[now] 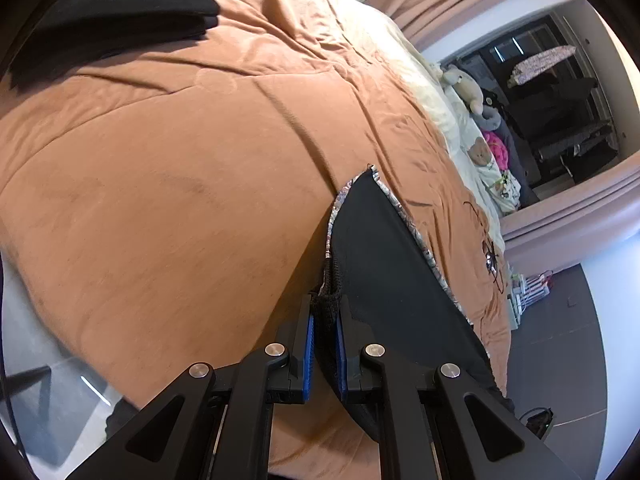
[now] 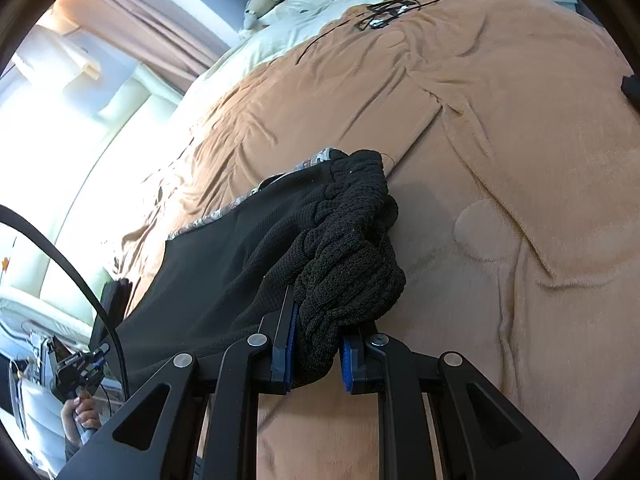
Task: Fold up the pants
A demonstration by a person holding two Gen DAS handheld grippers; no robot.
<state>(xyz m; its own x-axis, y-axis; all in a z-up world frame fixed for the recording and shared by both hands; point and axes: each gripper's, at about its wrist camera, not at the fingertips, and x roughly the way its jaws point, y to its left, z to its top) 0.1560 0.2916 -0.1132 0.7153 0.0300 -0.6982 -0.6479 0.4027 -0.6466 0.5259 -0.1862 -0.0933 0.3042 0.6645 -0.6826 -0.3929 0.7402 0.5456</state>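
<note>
**Pants Held at Two Points Above the Bed**

The pants (image 1: 384, 264) are black, with a patterned trim along the edge. They hang between the two grippers over a bed covered by a tan blanket (image 1: 168, 184). Part of the cloth lies on the blanket; the gripped ends are raised.

The left gripper (image 1: 325, 344) is clenched on a thin ribbed edge of the pants, probably the waistband or a hem. The blue pads (image 1: 309, 354) press the cloth from both sides with almost no gap. A narrow pinch at the edge keeps the panel flat and lets it stretch out toward its far tip.

The right gripper (image 2: 316, 354) is clenched on a thick bunch of gathered knit cloth (image 2: 352, 256). The bunch bulges above the fingers (image 2: 283, 344), so the jaws stand slightly wider than on the left. Gripping the gathered part secures several layers at once.

Holding two separate points spreads the garment and allows one edge to be carried over the other. The pants appear not yet folded: the fold is judged to be in its early stage.

In the right wrist view, a hand (image 2: 82, 416) holding the other gripper's handle is visible at lower left. A second dark garment (image 1: 108, 12) lies folded farther up the bed, well apart from the work. A tangle of cable (image 2: 384, 10) lies near the pillows.
</note>
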